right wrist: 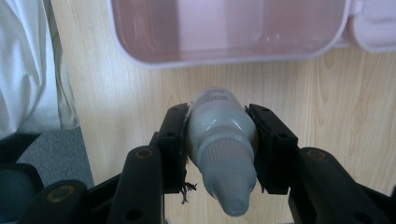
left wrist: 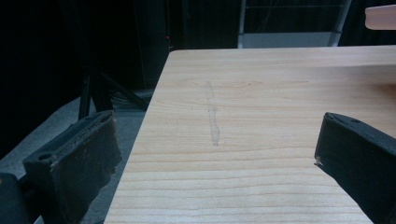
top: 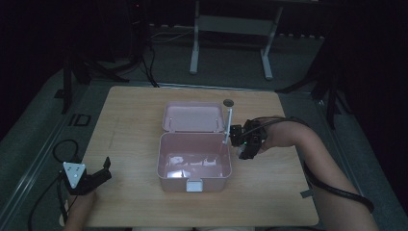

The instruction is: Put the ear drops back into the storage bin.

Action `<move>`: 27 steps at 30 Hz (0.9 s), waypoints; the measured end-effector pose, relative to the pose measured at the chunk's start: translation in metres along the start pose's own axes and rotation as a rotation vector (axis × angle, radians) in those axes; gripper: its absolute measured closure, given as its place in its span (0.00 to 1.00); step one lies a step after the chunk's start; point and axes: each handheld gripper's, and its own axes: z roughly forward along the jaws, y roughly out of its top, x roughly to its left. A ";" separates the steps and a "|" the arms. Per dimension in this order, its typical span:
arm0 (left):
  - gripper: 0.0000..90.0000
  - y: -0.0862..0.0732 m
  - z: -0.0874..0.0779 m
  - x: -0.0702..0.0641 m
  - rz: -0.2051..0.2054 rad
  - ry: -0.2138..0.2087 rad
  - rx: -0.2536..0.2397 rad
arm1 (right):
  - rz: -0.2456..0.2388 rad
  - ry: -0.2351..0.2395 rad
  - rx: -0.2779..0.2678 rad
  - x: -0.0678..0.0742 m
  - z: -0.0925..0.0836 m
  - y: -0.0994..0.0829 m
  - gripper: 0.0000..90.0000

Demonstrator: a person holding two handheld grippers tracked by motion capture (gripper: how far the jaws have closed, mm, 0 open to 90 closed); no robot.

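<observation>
Right gripper (right wrist: 219, 154) clamps a small grey bottle (right wrist: 222, 140) just beside the right wall of the open pink box (top: 193, 166) on the table (top: 130, 144); placing it inside likely remains. Left gripper (top: 94, 175) rests apart, jaws wide and empty
</observation>
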 end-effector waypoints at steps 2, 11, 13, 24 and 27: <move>0.00 0.000 0.000 0.000 0.000 0.000 0.000 | -0.010 0.006 -0.002 -0.001 0.000 0.005 0.66; 0.00 0.000 0.000 0.000 -0.001 -0.002 0.000 | -0.043 0.013 -0.002 -0.001 0.000 0.029 0.66; 0.00 0.000 0.000 0.000 -0.001 -0.002 0.000 | -0.055 0.015 -0.005 0.001 0.000 0.034 0.66; 0.00 0.000 0.000 0.000 -0.003 -0.005 0.001 | -0.091 0.020 -0.013 0.003 0.014 0.058 0.66; 0.00 0.000 0.000 0.000 -0.001 -0.005 0.001 | -0.093 0.018 -0.010 0.002 0.022 0.061 0.66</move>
